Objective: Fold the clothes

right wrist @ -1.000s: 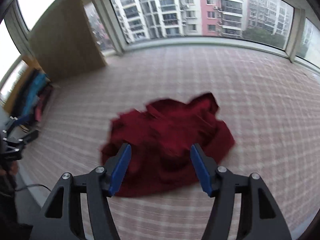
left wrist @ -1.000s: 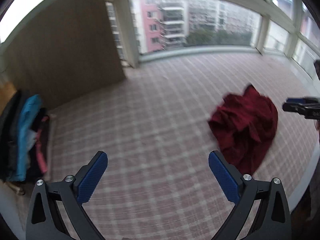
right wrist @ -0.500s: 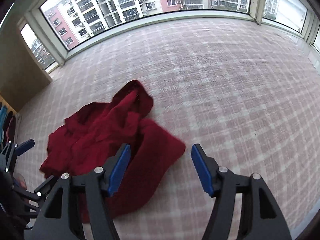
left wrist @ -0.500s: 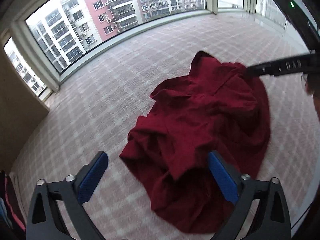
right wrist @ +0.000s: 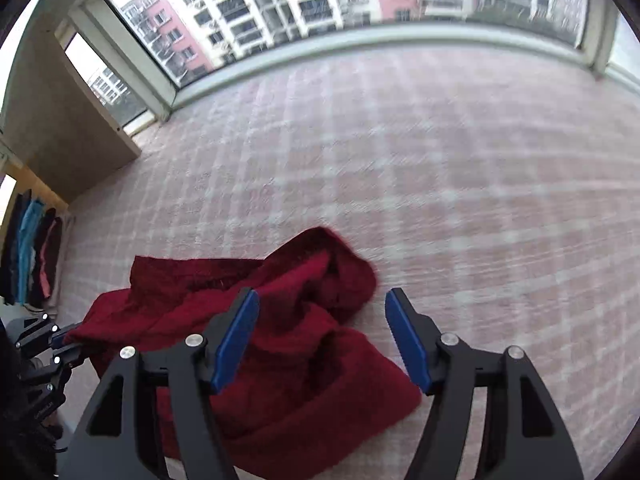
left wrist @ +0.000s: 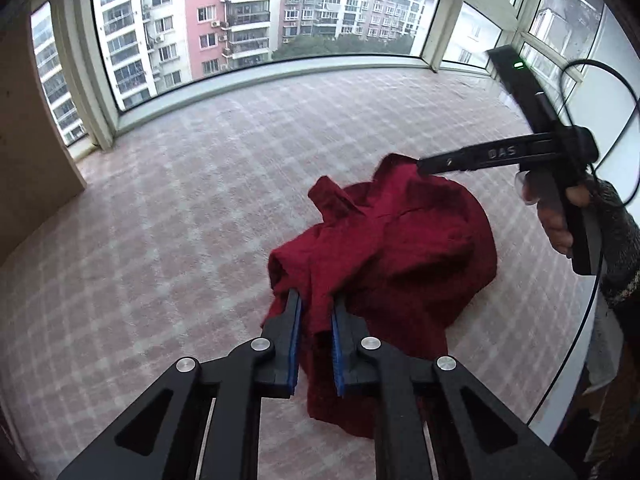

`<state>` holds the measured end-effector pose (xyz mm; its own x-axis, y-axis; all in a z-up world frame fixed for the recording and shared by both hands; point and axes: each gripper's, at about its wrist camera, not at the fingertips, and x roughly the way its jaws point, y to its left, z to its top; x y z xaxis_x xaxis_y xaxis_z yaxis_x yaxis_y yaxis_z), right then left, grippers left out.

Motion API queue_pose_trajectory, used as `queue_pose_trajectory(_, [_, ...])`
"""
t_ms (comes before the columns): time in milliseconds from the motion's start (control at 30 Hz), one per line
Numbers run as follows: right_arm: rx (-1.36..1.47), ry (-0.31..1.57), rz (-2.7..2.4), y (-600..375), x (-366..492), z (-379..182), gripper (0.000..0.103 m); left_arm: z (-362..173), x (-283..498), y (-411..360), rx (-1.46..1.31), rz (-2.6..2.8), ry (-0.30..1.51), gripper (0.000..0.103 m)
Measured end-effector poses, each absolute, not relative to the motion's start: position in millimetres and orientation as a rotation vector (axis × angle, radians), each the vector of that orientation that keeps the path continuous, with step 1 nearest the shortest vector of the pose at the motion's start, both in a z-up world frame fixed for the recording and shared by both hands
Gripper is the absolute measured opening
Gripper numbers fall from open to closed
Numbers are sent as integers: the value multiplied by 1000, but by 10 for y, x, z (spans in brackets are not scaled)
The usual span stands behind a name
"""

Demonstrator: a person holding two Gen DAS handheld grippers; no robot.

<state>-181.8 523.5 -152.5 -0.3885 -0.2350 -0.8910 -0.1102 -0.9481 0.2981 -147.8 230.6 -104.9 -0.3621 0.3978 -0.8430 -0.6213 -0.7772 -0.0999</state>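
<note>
Red knit garment (left wrist: pixel 384 248), crumpled in a heap on checked cloth (left wrist: pixel 180 216), near edge of surface. Judged soft, limp, light; no stiffness, likely to sag and drag when lifted. Left gripper (left wrist: pixel 315 312) closing on a raised fold at near left edge of heap, cloth between the pads. Right gripper (right wrist: pixel 320 340) spread, nothing pinched, hovering over near right part of heap. Advised hold: a hem or shoulder seam, not a bunched fold; seams not made out among the creases. Far side: bare checked cloth, then windows (left wrist: pixel 280 20).
</note>
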Motion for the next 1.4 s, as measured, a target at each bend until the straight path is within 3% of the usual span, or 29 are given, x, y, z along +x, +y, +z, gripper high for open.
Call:
queue_pose_trajectory(33, [1729, -471, -2478, 5198, -1884, -1622, 65, -1031, -1486, 2279, -1238, 2164, 310, 11])
queue_pose_trajectory(67, [1757, -465, -2450, 5164, -1936, -1699, 58, -1025, -1502, 2250, -1242, 2163, 297, 11])
queue_pose_trajectory(100, [1739, -475, -2440, 5141, -1928, -1685, 46, -1023, -1523, 2212, -1251, 2165, 284, 11])
queue_pose_trajectory(133, [1722, -484, -2431, 5118, -1920, -1671, 15, -1022, -1544, 2174, -1260, 2169, 272, 11])
queue_pose_trajectory(167, [1705, -493, -2421, 5095, -1912, -1657, 12, -1019, -1566, 2141, -1264, 2173, 269, 11])
queue_pose_trajectory(333, [1531, -521, -2524, 5077, -1866, -1123, 12, -806, -1705, 1925, -1243, 2194, 233, 10])
queue_pose_trajectory(500, [1218, -469, -2679, 4921, -1722, -86, 12, -34, -1854, 1612, -1065, 2296, 231, 10])
queue_pose_trajectory(600, [1122, -411, -2703, 4740, -1448, 216, 12, 279, -1670, 1370, -995, 2277, 254, 10])
queue_pose_trajectory(700, [1179, -384, -2675, 4537, -1055, 16, 13, 257, -1352, 1142, -1029, 2215, 284, 12])
queue_pose_trajectory(733, [1235, -354, -2659, 4461, -885, -151, 20, 127, -1204, 1076, -1071, 2182, 308, 13])
queue_pose_trajectory(767, [1344, -309, -2639, 4398, -704, -373, 34, -51, -1054, 1017, -1138, 2122, 338, 23])
queue_pose_trajectory(800, [1480, -268, -2605, 4363, -526, -616, 36, -243, -916, 951, -1209, 2076, 371, 34])
queue_pose_trajectory(967, [1715, -465, -2532, 4584, -20, -1010, 36, -857, -582, 722, -1431, 1951, 488, 34])
queue_pose_trajectory(1067, [1612, -458, -2622, 4607, -210, -926, 45, -764, -802, 826, -1362, 2002, 509, 34])
queue_pose_trajectory(1133, [1556, -415, -2668, 4614, -440, -901, 45, -711, -1027, 995, -1270, 2033, 557, 36])
queue_pose_trajectory(1200, [1533, -369, -2713, 4614, -710, -958, 45, -719, -1409, 1212, -1193, 2052, 601, 45])
queue_pose_trajectory(1400, [1637, -437, -2649, 4650, -1165, -1283, 45, -1047, -2502, 1757, -1173, 2085, 693, 45])
